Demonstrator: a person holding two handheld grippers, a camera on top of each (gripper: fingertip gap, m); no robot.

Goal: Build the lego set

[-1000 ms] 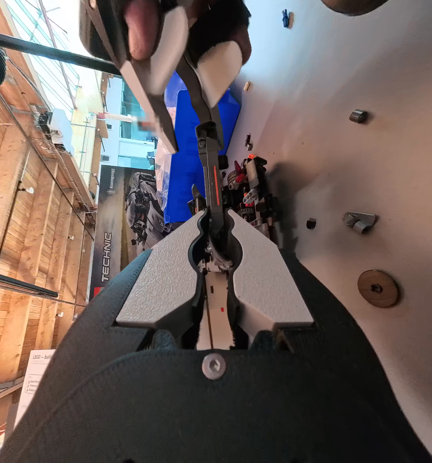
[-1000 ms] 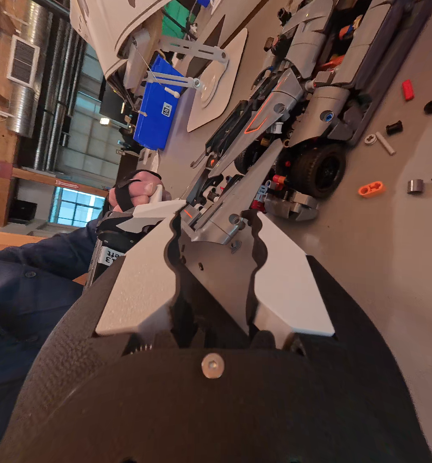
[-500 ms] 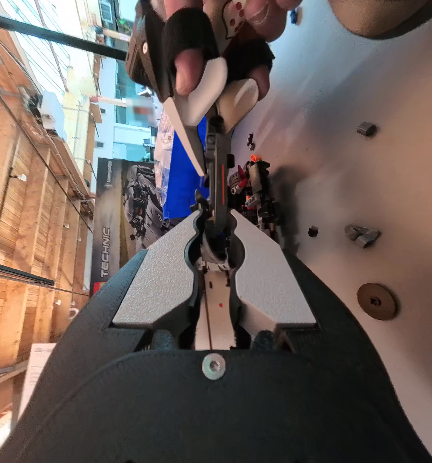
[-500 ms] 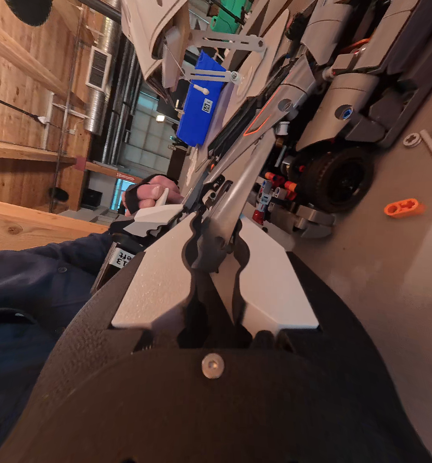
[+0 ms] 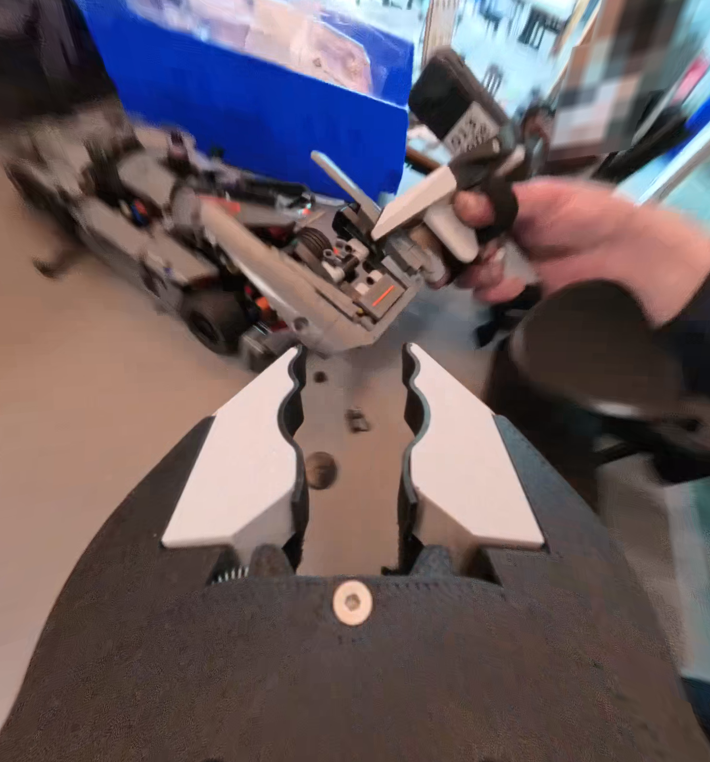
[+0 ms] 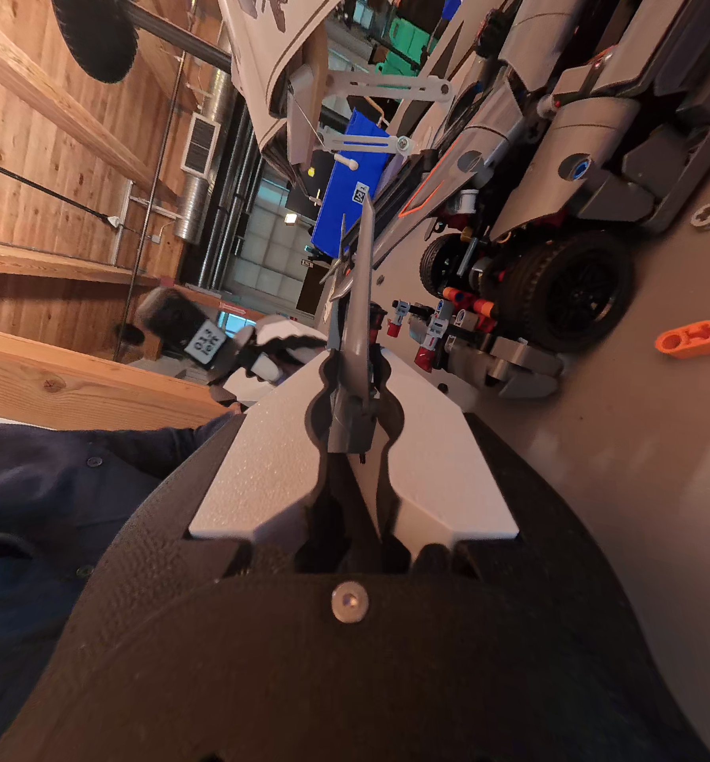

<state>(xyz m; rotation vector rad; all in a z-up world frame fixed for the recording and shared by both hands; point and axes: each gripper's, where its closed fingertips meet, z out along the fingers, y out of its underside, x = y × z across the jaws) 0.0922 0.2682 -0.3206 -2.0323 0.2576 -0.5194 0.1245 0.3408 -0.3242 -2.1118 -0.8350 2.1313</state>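
The largely assembled grey car model [image 5: 147,231] stands on the tabletop [image 5: 56,412] before a blue bin [image 5: 262,103], loose pieces such as an orange connector [image 6: 689,339] beside it. The left gripper [image 5: 351,363] gapes empty; the right gripper [image 6: 355,373] clamps a grey panel section [image 6: 355,330] not yet attached, so bodywork remains.

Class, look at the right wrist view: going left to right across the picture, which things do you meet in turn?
Dark blue sleeve → grey wing-shaped piece clamped upright in the right gripper → black tyre of the grey lego car → orange connector piece lying on the table.
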